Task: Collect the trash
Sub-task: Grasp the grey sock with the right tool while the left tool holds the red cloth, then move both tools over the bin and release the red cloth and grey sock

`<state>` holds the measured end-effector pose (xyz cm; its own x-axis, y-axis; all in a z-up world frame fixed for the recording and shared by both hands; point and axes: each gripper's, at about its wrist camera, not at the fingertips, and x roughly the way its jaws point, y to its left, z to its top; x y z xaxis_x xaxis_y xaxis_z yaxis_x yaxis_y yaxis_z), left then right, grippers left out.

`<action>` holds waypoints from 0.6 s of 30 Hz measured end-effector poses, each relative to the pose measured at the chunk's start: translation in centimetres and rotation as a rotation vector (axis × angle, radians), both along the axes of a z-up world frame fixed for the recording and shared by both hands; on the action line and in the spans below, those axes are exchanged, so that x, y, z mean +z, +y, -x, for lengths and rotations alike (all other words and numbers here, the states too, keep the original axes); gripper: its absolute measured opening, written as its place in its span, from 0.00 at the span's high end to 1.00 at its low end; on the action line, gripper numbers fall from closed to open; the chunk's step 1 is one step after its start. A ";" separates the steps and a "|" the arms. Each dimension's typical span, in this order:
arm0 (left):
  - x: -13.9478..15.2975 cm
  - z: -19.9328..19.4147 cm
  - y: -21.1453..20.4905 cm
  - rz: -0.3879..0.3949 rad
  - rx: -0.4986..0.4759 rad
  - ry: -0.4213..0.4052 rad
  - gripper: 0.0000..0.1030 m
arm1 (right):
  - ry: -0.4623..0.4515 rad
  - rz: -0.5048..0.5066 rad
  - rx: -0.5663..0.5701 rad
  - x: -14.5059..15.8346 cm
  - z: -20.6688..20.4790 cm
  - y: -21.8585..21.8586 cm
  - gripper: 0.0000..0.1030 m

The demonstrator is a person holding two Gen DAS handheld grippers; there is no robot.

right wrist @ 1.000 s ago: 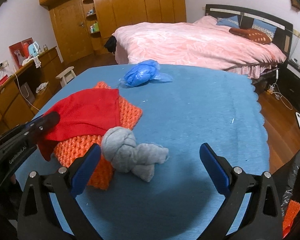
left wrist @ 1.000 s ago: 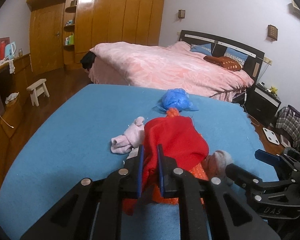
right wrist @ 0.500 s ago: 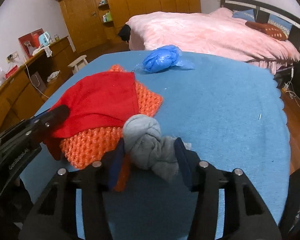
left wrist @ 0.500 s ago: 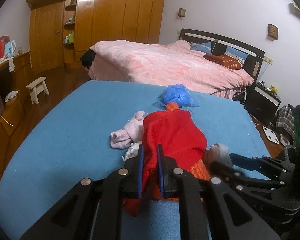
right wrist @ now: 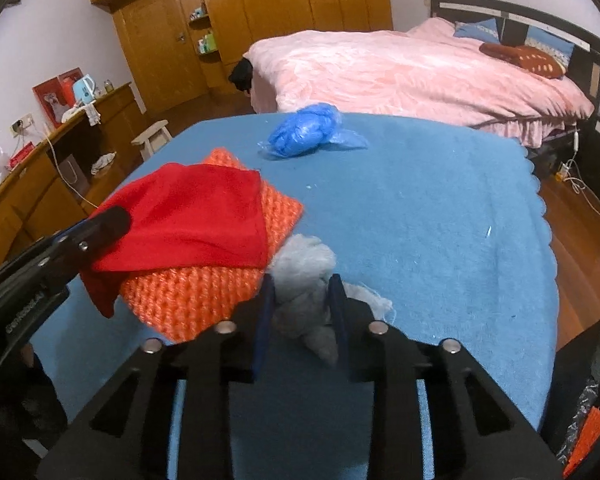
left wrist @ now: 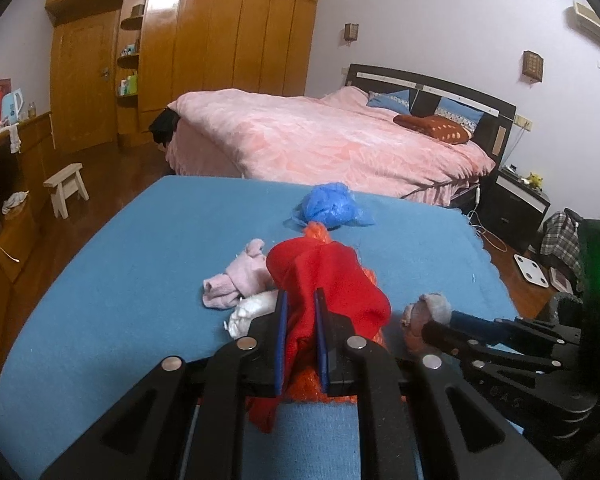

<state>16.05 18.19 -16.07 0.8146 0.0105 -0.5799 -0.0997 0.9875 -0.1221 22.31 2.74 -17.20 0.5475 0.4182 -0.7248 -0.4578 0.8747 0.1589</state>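
My left gripper [left wrist: 300,300] is shut on a red cloth [left wrist: 332,280] that lies over an orange bubble-wrap sheet [right wrist: 204,284] on the blue table [left wrist: 140,264]. My right gripper [right wrist: 302,284] is shut on a grey knotted sock [right wrist: 304,272] beside the orange sheet; it also shows in the left wrist view [left wrist: 432,308]. A blue crumpled plastic bag [right wrist: 304,130] lies at the table's far side. A pink sock [left wrist: 240,280] and a white crumpled tissue [left wrist: 252,310] lie left of the red cloth.
A bed with a pink cover [left wrist: 320,136] stands behind the table. A wooden wardrobe [left wrist: 204,60] and a small stool [left wrist: 66,188] are at the back left. A black trash bag with something orange inside [right wrist: 588,420] is at the right table edge.
My right gripper has closed from wide open onto the grey sock and lifted it slightly. My left gripper stays shut on the red cloth.
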 end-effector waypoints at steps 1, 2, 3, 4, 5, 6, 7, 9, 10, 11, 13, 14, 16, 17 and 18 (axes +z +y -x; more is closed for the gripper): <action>-0.2 0.0 0.0 -0.003 0.002 0.004 0.88 | 0.004 0.006 -0.009 -0.3 -0.1 0.0 0.53; -0.3 0.1 0.0 -0.003 0.003 0.007 0.88 | 0.012 0.008 -0.018 -0.5 -0.3 0.0 0.47; -0.4 0.1 0.1 -0.004 0.005 0.011 0.88 | 0.021 0.005 -0.023 -0.8 -0.5 0.0 0.46; -0.5 0.1 0.1 -0.004 0.006 0.014 0.88 | 0.029 0.003 -0.026 -1.0 -0.6 0.0 0.44; -0.6 0.1 0.2 -0.006 0.008 0.017 0.88 | 0.034 0.004 -0.028 -1.2 -0.6 0.0 0.40; -0.7 0.1 0.2 -0.007 0.010 0.021 0.88 | 0.038 0.011 -0.029 -1.4 -0.8 0.2 0.40; -0.8 0.1 0.4 -0.006 0.013 0.025 0.88 | 0.042 0.012 -0.023 -1.5 -0.8 0.3 0.40; -1.0 0.1 0.6 -0.004 0.016 0.028 0.88 | 0.051 0.006 0.007 -1.6 -0.8 0.7 0.47; -1.0 0.1 0.6 -0.003 0.017 0.029 0.88 | 0.050 0.006 0.019 -1.6 -0.7 0.8 0.53; -1.0 0.2 0.6 -0.003 0.018 0.029 0.88 | 0.050 0.005 0.026 -1.5 -0.7 0.8 0.56; -1.0 0.2 0.7 -0.003 0.016 0.028 0.88 | 0.055 -0.012 0.025 -1.4 -0.6 0.5 0.59; -1.0 0.2 0.7 -0.003 0.016 0.027 0.88 | 0.058 -0.021 0.020 -1.3 -0.5 0.2 0.59; -0.8 0.3 0.8 0.002 0.012 0.021 0.88 | 0.049 -0.035 0.004 -0.7 -0.3 -0.4 0.60; -0.7 0.4 0.8 0.004 0.010 0.017 0.88 | 0.038 -0.043 -0.002 -0.2 -0.1 -0.7 0.60; -0.5 0.4 0.7 0.005 0.006 0.011 0.88 | 0.025 -0.048 -0.007 0.3 0.1 -1.0 0.60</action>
